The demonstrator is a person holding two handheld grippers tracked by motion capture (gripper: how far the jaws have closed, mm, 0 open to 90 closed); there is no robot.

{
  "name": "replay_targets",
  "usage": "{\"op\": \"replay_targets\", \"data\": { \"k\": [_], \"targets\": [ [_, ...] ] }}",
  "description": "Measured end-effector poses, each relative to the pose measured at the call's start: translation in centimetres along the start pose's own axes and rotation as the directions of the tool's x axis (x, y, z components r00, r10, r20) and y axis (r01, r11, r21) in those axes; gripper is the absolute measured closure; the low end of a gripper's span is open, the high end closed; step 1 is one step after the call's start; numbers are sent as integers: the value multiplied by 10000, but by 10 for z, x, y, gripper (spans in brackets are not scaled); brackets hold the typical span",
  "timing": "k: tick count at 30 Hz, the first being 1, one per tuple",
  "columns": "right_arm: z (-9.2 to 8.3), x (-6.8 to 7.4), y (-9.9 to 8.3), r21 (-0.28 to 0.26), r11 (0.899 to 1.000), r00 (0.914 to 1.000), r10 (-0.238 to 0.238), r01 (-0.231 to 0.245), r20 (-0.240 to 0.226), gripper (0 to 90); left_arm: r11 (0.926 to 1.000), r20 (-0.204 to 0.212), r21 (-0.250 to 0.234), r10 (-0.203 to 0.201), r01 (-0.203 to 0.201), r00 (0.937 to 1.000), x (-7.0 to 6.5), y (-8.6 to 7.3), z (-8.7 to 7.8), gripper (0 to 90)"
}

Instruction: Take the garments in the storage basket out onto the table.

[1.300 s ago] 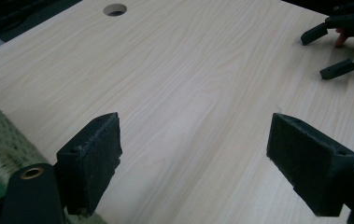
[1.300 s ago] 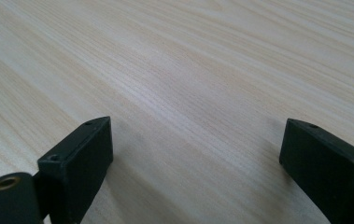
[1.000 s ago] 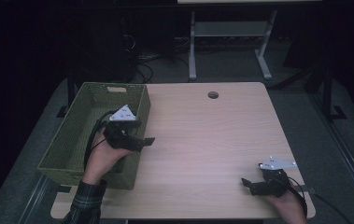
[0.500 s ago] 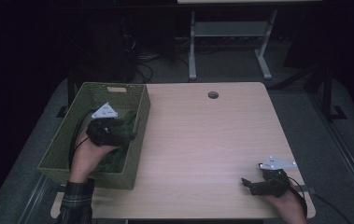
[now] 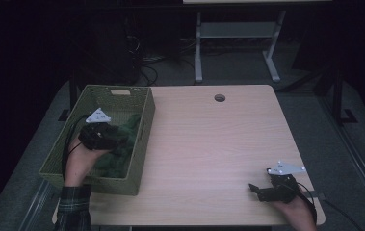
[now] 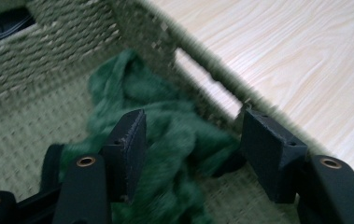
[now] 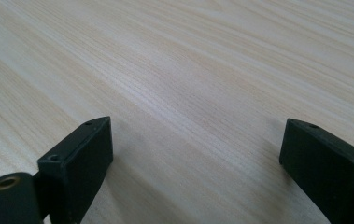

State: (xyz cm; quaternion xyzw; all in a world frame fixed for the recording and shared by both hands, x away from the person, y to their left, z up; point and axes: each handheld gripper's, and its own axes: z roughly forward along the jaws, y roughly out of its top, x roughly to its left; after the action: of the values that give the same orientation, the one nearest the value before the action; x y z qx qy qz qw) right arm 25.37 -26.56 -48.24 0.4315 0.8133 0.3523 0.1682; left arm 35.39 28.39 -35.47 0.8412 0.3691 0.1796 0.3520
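Dark green crumpled cloth (image 6: 165, 144) lay in olive woven basket (image 5: 144, 139) at table's 9 o'clock; basket wall blocked its right. Left gripper (image 6: 191, 154) straddled it, jaws closing, not yet pinching. Right gripper (image 7: 193, 163) at 5 o'clock gaped wide, empty, over pale wooden table (image 5: 209, 144).

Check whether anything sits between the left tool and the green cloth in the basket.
Nothing visible does. The left tool is inside the woven olive-green basket, its jaws, which have just been closing, standing either side of the crumpled dark green cloth without clearly pressing it.
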Motion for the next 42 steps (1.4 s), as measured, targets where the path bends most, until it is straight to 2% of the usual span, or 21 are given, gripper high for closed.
{"op": "replay_targets", "data": {
  "k": [9,19,27,31,32,34,39,42],
  "targets": [
    [0,0,0,3,10000,10000,2,-2,3,93,9983,-392,556,-136,158,9991,16,-16,4,402],
    [0,0,0,1,10000,10000,-2,2,-2,93,9896,-556,1407,-227,304,9982,24,-28,15,374],
    [0,0,0,3,10000,10000,1,-1,1,93,9753,-457,2139,-469,557,9979,27,-35,26,364],
    [0,0,0,3,10000,10000,2,-2,0,93,9643,-531,2571,-517,637,9972,28,-39,34,377],
    [0,0,0,5,10000,10000,5,-5,3,93,9594,-570,2727,-588,722,9966,29,-40,36,395],
    [0,0,0,5,10000,10000,2,-2,3,93,9543,-561,2887,-642,777,9964,29,-40,37,458],
    [0,0,0,5,10000,10000,2,-2,3,93,9459,-339,3096,-905,966,9953,27,-40,39,673],
    [0,0,0,3,10000,10000,1,-1,1,93,9422,-172,3146,-1161,1156,9931,29,-39,38,770]
  ]
}}
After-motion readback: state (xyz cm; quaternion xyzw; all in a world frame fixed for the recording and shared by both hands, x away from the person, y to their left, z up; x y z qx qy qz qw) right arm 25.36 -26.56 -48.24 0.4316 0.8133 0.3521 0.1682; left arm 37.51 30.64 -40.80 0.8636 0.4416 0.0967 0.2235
